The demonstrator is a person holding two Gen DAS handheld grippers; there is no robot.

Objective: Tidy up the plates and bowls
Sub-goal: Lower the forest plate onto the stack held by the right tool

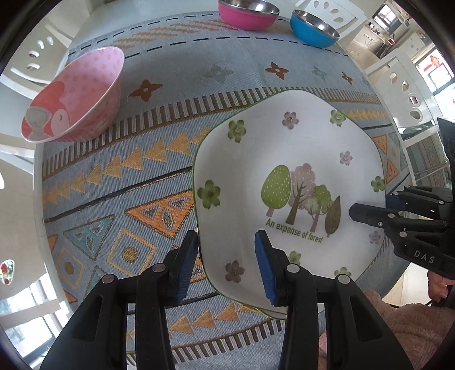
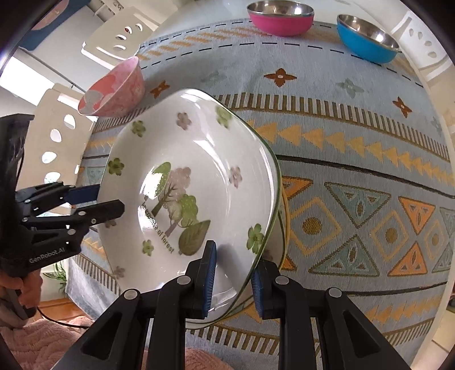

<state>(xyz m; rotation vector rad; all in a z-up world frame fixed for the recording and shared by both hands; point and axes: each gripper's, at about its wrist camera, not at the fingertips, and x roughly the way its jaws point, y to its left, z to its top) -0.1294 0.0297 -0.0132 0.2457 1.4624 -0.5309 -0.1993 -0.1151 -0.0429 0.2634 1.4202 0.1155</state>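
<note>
- I am working over a table covered by a woven blue-grey tablecloth (image 1: 159,159) with orange triangles, with white chairs (image 2: 57,136) around it. The cloth could bunch or drag if anything slides across it, and that would shift every dish.
- The white forest plate (image 1: 284,142) sits at the near edge of the table, between my two grippers. It is tilted in the right wrist view, with its near rim raised. If my hands go out of step, I judge that the glazed rim could twist out of one grip and drop.
- A second plate with a yellow rim (image 2: 286,210) peeks out just beneath it. A slip would bring the forest plate down onto it, and either one could chip.
- The pink patterned bowl (image 1: 85,94) stands near the plate's far left side. A wide swing to the left could knock it toward the table edge.
- The pink steel bowl (image 1: 247,17) and the blue steel bowl (image 1: 312,31) stand well apart at the far edge, so I see little risk there.
- The left gripper (image 1: 226,266) straddles the plate's left rim with its fingers partly spread. They appear to pinch the wall, but the hold looks shallow.
- The right gripper (image 2: 234,284) has its fingers nearly together, pinching the thin right rim. So small a bite could let the plate pivot.
</note>
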